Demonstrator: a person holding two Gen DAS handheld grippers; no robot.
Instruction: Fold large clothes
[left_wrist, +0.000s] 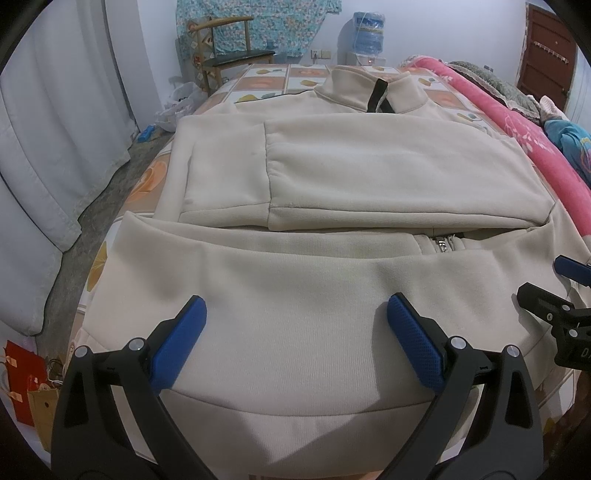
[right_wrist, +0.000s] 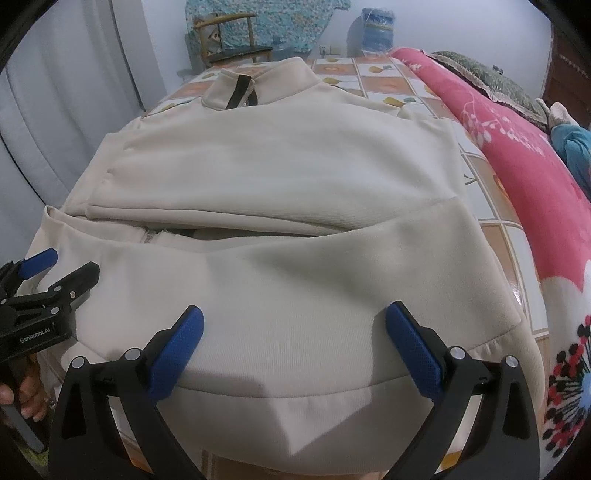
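Now a big cream zip-up jacket (left_wrist: 332, 177) lies flat on a bed (left_wrist: 258, 79) with a tile-pattern sheet, its collar (left_wrist: 364, 90) at the far end. Both sleeves look folded across the chest, and the bottom hem (left_wrist: 295, 417) lies near, just under both grippers. The left gripper (left_wrist: 295, 347) hangs over the left part of the hem with its blue fingers (left_wrist: 177, 347) spread wide and nothing between them. The right gripper (right_wrist: 293, 349) hangs over the right part of the hem, also spread wide and empty. Neither one pinches the cloth yet. The next step is probably to grab the hem and fold the bottom half up toward the collar. To do it well, each gripper should go down at its own side of the hem, well apart from the other, and pinch all the layers together. Then both should lift at the same speed, so the fold stays straight. The zipper (left_wrist: 441, 245) in the middle may make a stiff bump, so the cloth should be laid down slowly and kept clear of the pink blanket (right_wrist: 517, 166) on the right.
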